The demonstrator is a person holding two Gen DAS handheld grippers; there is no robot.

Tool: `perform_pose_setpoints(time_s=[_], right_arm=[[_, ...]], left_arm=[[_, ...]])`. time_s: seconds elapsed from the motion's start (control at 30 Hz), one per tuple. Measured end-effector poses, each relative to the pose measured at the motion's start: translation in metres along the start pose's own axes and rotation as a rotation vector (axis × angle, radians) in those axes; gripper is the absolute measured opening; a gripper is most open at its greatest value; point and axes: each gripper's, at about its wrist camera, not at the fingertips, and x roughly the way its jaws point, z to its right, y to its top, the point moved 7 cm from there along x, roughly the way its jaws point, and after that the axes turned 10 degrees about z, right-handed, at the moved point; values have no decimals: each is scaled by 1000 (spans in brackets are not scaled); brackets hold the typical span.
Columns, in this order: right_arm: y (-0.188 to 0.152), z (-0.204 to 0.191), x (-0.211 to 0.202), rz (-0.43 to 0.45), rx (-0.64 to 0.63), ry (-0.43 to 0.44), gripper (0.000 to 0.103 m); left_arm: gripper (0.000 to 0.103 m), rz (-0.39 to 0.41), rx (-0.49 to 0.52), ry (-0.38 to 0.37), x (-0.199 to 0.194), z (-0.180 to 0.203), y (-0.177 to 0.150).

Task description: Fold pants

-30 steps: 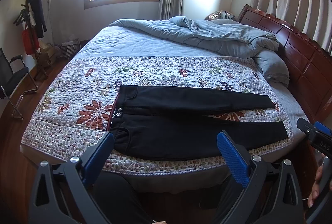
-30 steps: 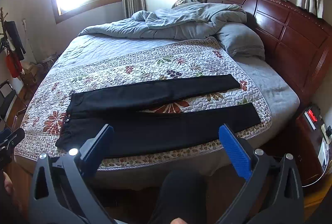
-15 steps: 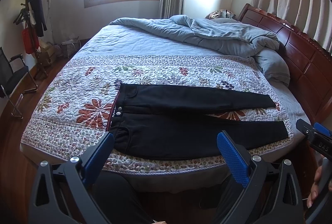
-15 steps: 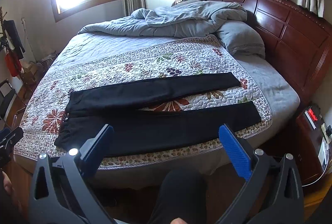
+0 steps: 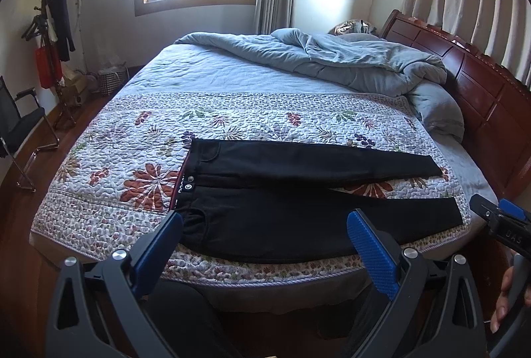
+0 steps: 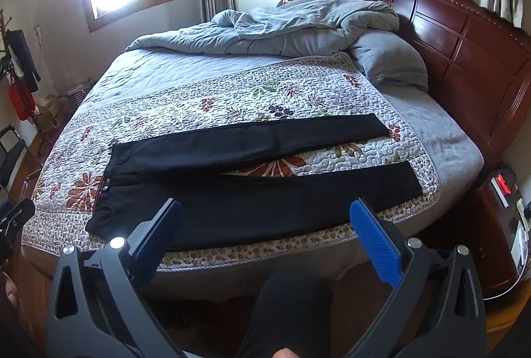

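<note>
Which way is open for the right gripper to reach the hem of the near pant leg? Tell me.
Probably yes, straight ahead and slightly right. The right gripper is open and empty, and the near leg's hem lies flat on the floral quilt by the bed's front edge, with nothing lying over it.

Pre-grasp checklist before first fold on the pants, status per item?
1. Pants lying flat on the floral quilt, both legs spread apart: ok.
2. Left gripper open, nothing between the fingers: ok.
3. Right gripper open, nothing held: ok.
4. Both grippers off the fabric, short of the near bed edge: ok.
5. Waistband on the left and hems on the right both visible for a grasp: ok.
6. Far side clear for the fold; grey duvet is bunched well behind the pants: ok.
</note>
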Motion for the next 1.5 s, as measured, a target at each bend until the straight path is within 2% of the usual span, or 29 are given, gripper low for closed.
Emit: perform_pose_setpoints(time_s=[0.07,0.13,0.23,0.27,0.3,0.4,0.5,0.6,0.77,0.83,0.9,0.97,1.07,1.23,1.33,1.5], right_arm=[[1,-1,2,18,-5,13,100],[2,-4,4,45,0,80,100],[-9,-1,32,-28,58,197,100],[-13,2,40,-53,80,208,100],[-17,7,49,-79,100,214,100],[-26,15,67,-110,130,255,100],[-28,21,89,-138,124,285,100],[-28,29,116,-182,131,326,100],[-33,54,177,-294,87,325,100],[-37,62,203,-339,60,320,100],[-38,73,220,-368,89,315,100],[-41,78,237,-404,123,325,100],[-47,78,256,-450,183,355,100],[-48,75,281,-469,167,393,100],[-38,88,294,-477,185,439,100],[-1,147,324,-472,212,474,100]], left_arm=[[99,10,-2,-8,2,-2,0],[99,-8,-31,-83,8,-5,-3],[99,-79,-89,-166,36,-26,-14],[99,-116,-112,-197,49,-37,-21],[99,-174,-157,-202,68,-56,-30],[99,-233,-243,-194,104,-101,-44],[99,-260,-228,-173,139,-128,-45],[99,-315,-245,-191,183,-152,-45],[99,-363,-269,-253,245,-172,-28],[99,-376,-237,-238,279,-184,-15],[99,-389,-227,-229,317,-197,-1],[99,-420,-236,-270,350,-202,6],[99,-469,-228,-278,408,-211,8],[99,-556,-263,-330,489,-215,-8],[99,-603,-229,-330,512,-211,-21],[99,-599,-192,-397,519,-200,-18]])
